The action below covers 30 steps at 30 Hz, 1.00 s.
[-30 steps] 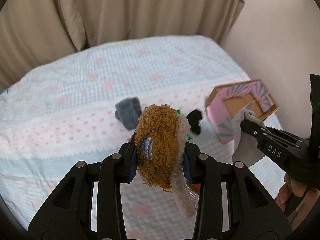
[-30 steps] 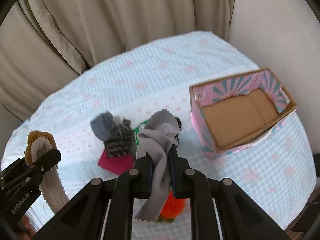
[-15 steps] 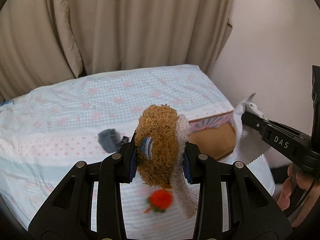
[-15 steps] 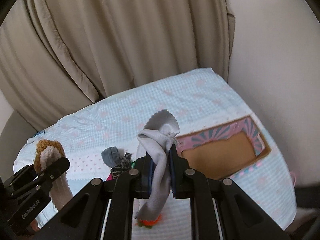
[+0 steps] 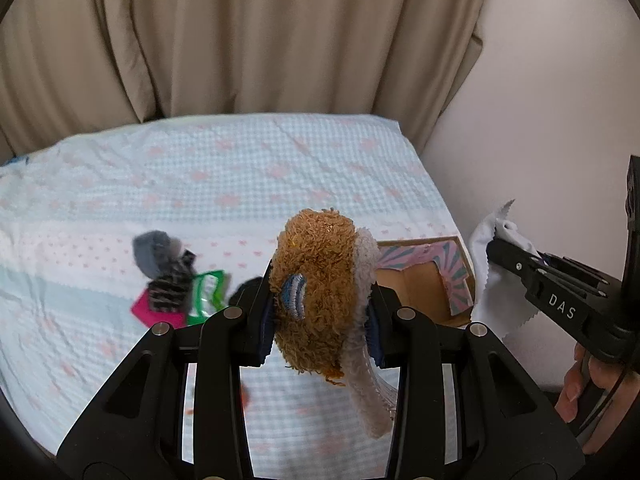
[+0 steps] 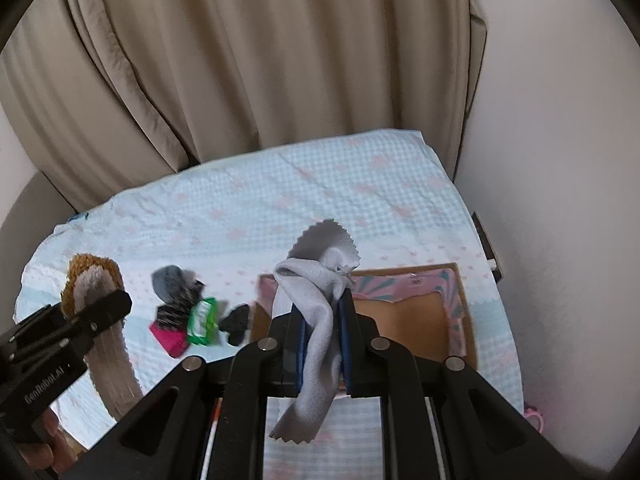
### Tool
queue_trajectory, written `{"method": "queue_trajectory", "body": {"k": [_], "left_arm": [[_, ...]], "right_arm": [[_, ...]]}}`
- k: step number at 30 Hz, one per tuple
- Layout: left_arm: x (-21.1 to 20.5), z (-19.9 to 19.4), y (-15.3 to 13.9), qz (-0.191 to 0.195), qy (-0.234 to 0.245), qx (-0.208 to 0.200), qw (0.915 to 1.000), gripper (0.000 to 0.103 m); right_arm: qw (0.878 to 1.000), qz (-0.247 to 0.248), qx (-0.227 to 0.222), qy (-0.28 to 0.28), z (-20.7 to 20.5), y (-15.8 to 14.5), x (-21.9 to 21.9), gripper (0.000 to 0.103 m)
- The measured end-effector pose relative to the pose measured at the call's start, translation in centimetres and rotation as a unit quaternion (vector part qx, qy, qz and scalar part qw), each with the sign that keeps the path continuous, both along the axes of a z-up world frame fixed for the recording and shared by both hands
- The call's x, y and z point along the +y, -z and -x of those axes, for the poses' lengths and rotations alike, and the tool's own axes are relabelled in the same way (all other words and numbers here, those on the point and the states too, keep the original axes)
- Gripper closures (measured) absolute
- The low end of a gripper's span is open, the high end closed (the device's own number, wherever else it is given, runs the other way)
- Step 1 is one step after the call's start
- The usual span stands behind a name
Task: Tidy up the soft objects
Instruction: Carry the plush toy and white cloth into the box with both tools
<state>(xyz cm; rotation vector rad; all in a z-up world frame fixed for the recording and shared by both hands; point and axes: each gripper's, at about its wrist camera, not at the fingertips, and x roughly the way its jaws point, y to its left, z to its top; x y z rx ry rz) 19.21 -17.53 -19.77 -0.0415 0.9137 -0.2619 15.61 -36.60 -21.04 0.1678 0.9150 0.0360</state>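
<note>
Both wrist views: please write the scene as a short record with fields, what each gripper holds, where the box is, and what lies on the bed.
left gripper: shut on the brown plush toy, held above the bed
right gripper: shut on the grey cloth, its ends hanging free
box: open, pink patterned, on the bed's right side near the wall; nothing visible inside
bed cover: light blue with pink marks
loose pile: grey, pink, green and black items lying close together, left of the box
backdrop: beige curtain
</note>
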Motion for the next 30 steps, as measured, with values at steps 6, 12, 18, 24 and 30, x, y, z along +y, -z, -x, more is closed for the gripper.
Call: {"method": "queue_trajectory", "body": {"k": [6, 12, 18, 24, 30], "left_arm": [[-3.0, -2.8, 3.5, -0.009, 0.000, 0.026, 0.9996, 0.070], [-5.1, -6.1, 8.1, -0.016, 0.003, 0.065, 0.9978, 0.070], [-6.5, -9.5, 14.5, -0.020, -0.003, 0.141, 0.9898, 0.070], [-8.1, -12.2, 20.5, -0.038, 0.004, 0.196, 0.9798, 0.070], [-9.3, -13.5, 23.6, -0.046, 0.011, 0.223, 0.9736, 0.067]], "right_arm": [[1.000, -0.003, 0.028, -0.006, -2.0, 4.0, -3.7, 0.090], [0.998, -0.005, 0.063, -0.006, -4.7, 8.3, -5.1, 0.090], [0.994, 0.000, 0.109, -0.011, -7.0, 13.5, -5.5, 0.090], [0.988, 0.016, 0.147, -0.039, -8.9, 18.4, -5.2, 0.090], [0.982, 0.028, 0.174, -0.066, -9.1, 21.8, -5.1, 0.090]]}}
